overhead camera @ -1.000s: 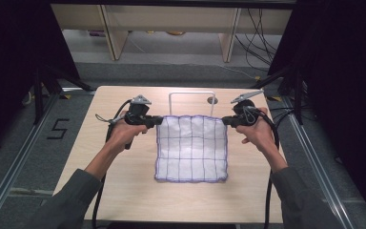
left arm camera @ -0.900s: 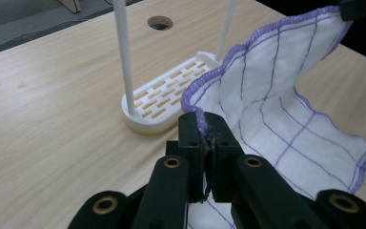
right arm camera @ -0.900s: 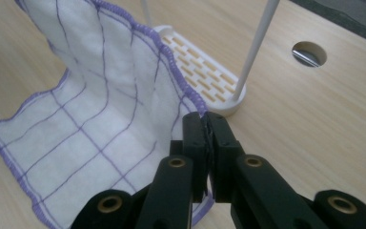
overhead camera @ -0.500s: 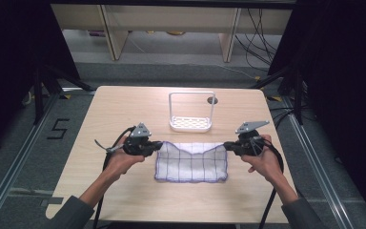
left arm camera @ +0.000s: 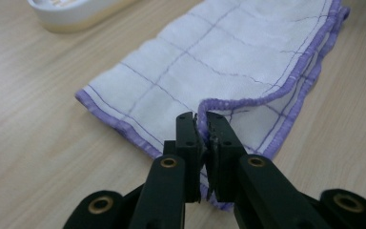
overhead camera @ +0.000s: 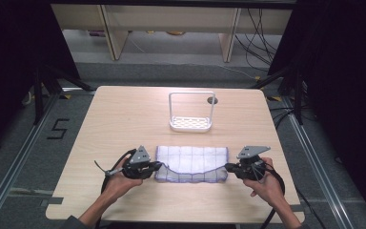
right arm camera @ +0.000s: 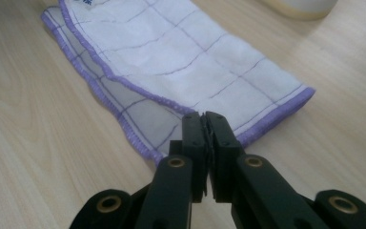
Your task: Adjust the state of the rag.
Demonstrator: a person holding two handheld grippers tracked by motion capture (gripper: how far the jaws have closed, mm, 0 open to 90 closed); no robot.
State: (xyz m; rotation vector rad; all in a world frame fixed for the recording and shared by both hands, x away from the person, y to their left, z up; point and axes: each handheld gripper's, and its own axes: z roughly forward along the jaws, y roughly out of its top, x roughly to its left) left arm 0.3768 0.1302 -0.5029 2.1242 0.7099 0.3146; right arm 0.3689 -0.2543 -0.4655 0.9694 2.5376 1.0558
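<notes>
A white cloth [overhead camera: 190,162] with purple grid lines and a purple hem lies folded in half on the wooden table [overhead camera: 124,114], its upper layer sagging in the middle. My left gripper [overhead camera: 159,165] pinches the upper layer's left corner low over the table. In the left gripper view the hem of the cloth [left arm camera: 228,52] sits between the jaws of that gripper [left arm camera: 202,119], which have just eased slightly apart. My right gripper [overhead camera: 227,167] is shut on the right corner. In the right gripper view it [right arm camera: 204,119] grips the cloth [right arm camera: 181,52] by its edge.
A white wire rack [overhead camera: 191,125] with a perforated base and a tall handle stands behind the cloth at mid-table. Its base [left arm camera: 71,12] also edges into the left gripper view. A round hole [overhead camera: 212,100] is in the tabletop behind it.
Both grippers have come toward the near edge and down, carrying the cloth's far edge over its near half. The cloth went from spread out to a folded strip.
</notes>
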